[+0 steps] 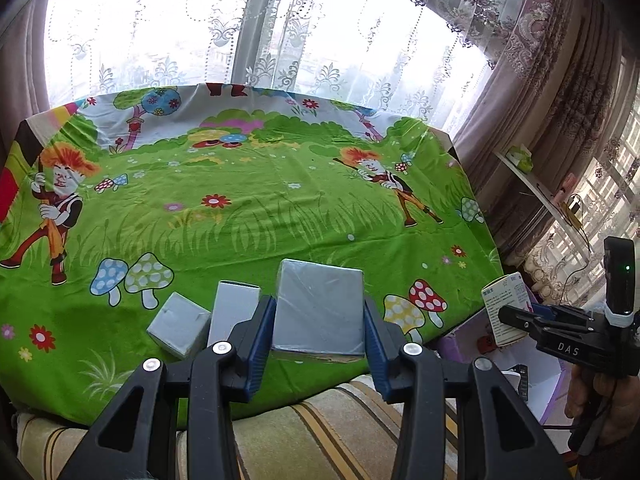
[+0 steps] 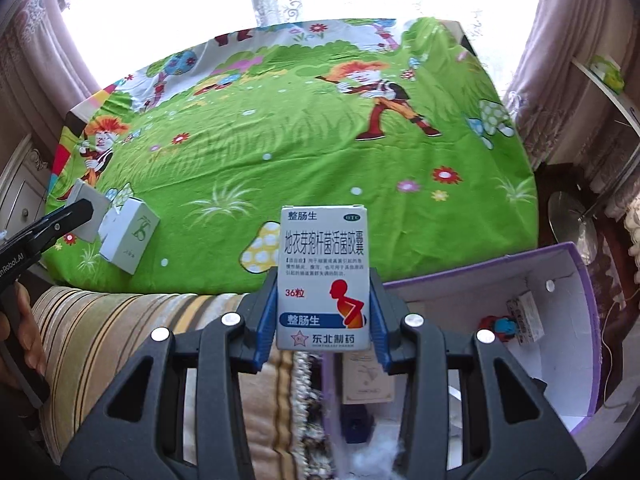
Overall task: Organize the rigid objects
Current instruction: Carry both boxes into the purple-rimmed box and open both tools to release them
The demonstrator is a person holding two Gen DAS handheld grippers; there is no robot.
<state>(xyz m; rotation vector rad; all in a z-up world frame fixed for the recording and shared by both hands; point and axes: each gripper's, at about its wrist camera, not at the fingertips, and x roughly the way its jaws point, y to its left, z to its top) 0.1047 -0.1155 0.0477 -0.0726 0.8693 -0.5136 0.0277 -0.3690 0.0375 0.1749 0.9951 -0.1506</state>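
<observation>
My left gripper [image 1: 319, 320] is shut on a grey flat box [image 1: 320, 308] at the near edge of the green cartoon tablecloth [image 1: 256, 208]. Two smaller grey boxes [image 1: 179, 325] [image 1: 234, 312] stand just left of it. My right gripper [image 2: 324, 312] is shut on a white medicine box [image 2: 323, 276] with blue and red print, held upright above the near edge of a purple-edged white storage box [image 2: 560, 276]. The right gripper and its medicine box [image 1: 506, 304] also show at the right in the left wrist view.
The storage box holds a small carton [image 2: 526, 316], a red-and-blue item [image 2: 498, 326] and a card [image 2: 366, 380]. A white box with a green logo [image 2: 132, 240] lies at the table's left. A striped cushion [image 2: 132, 340] lies in front. Curtains surround the table.
</observation>
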